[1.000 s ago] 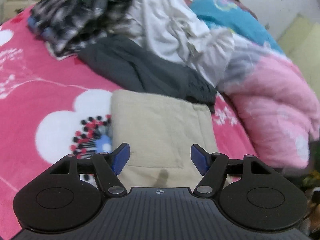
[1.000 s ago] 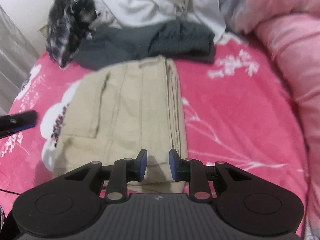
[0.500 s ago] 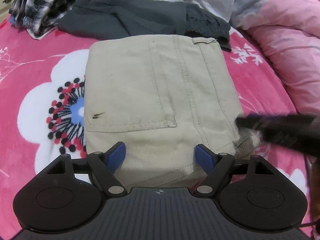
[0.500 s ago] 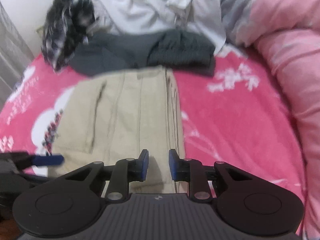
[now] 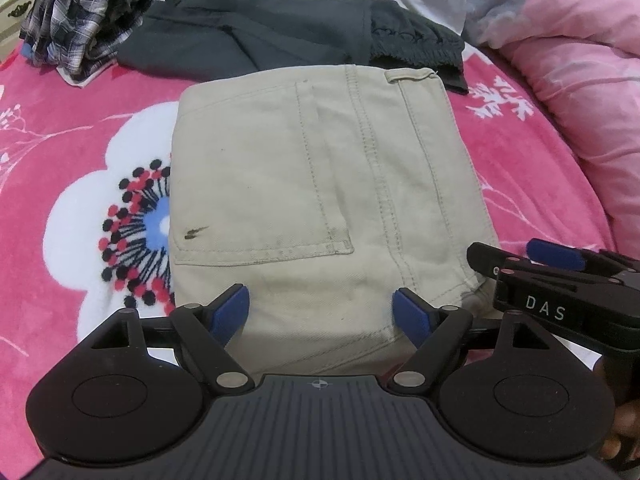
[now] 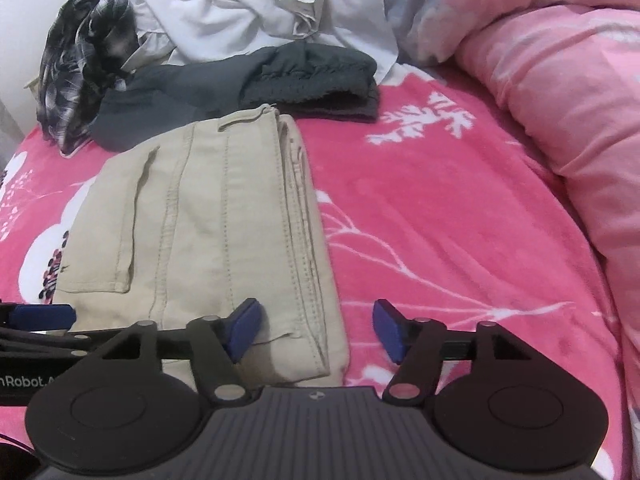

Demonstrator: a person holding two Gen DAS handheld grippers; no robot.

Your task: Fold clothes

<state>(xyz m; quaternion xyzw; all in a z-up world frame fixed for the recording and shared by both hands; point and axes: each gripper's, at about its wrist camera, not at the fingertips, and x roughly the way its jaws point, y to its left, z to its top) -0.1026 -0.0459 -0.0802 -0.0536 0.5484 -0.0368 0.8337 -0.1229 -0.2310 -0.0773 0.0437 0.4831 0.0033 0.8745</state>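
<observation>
Folded beige trousers [image 5: 320,184] [image 6: 208,232] lie flat on the pink bedspread, back pocket up. My left gripper [image 5: 320,304] hangs open over their near edge, its blue pads wide apart and not pressing the cloth. Over the trousers' near right corner my right gripper [image 6: 316,316] has its jaws opening; the folded edge lies between the pads, which do not press it. The right gripper [image 5: 552,280] also shows at the right of the left wrist view. One blue fingertip of the left gripper [image 6: 40,316] shows at the left of the right wrist view.
Beyond the trousers lie a dark grey garment [image 5: 280,36], a crumpled plaid shirt [image 5: 80,20] and white clothes [image 6: 260,12]. A rolled pink quilt [image 6: 560,100] runs along the right. The flowered pink bedspread [image 6: 440,220] stretches between trousers and quilt.
The right gripper's jaws have gone from nearly shut to wide apart, and it has sunk toward the trousers' corner. The left gripper tipped down over the trousers and widened a little.
</observation>
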